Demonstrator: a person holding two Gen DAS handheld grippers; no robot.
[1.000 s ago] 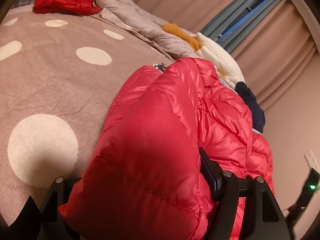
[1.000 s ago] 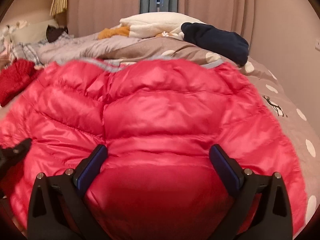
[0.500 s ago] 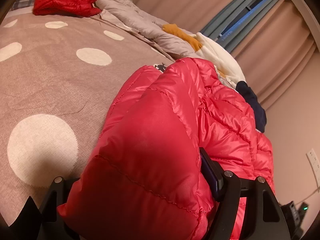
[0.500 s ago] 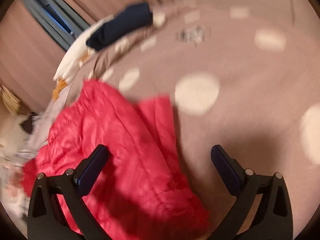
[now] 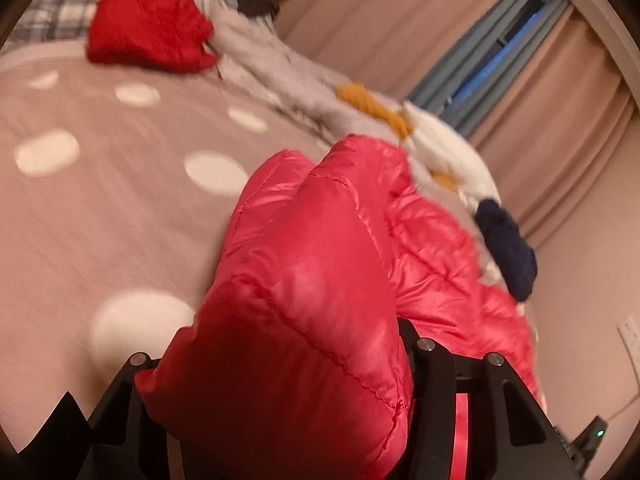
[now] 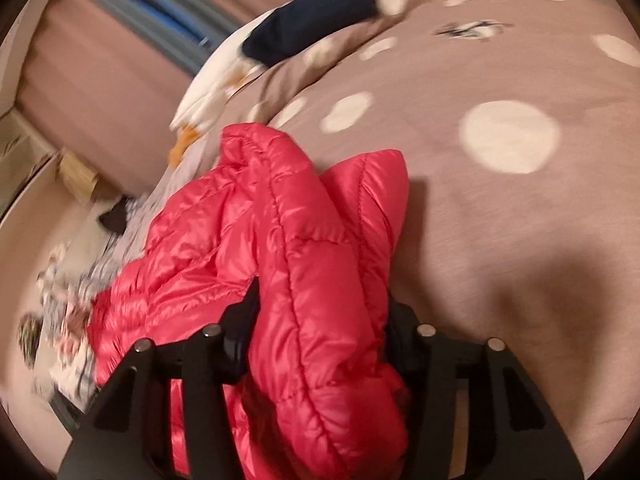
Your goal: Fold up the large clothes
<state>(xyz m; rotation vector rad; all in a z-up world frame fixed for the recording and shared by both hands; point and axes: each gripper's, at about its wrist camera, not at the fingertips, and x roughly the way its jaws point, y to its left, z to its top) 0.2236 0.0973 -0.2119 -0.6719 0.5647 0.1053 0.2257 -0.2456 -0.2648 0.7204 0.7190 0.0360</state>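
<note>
1. Gripping a thick fold of the red puffer jacket with the left gripper, I am seeing the padding bulging up between the two black fingers; the jaws have just been closing and are now pressing into the fabric at roughly half width.
2. Holding a second fold of the same jacket with the right gripper, I am finding its jaws likewise just closed in from wide, the quilted edge being squeezed between the dark pads.
3. I am locating the jacket on the bedspread, a mauve cover with pale dots; in the left wrist view it is lying along the bed's right-hand edge, bunched and partly lifted at both held ends.
4. I am noting a darker red garment lying well apart from it at the far left corner of the bed.
5. I am noting a pile of bedding along the far edge, with a white and orange item and a navy garment lying on it just beyond the jacket.
6. I am recording motion blur in both views, so finer detail cannot be confirmed.
</note>
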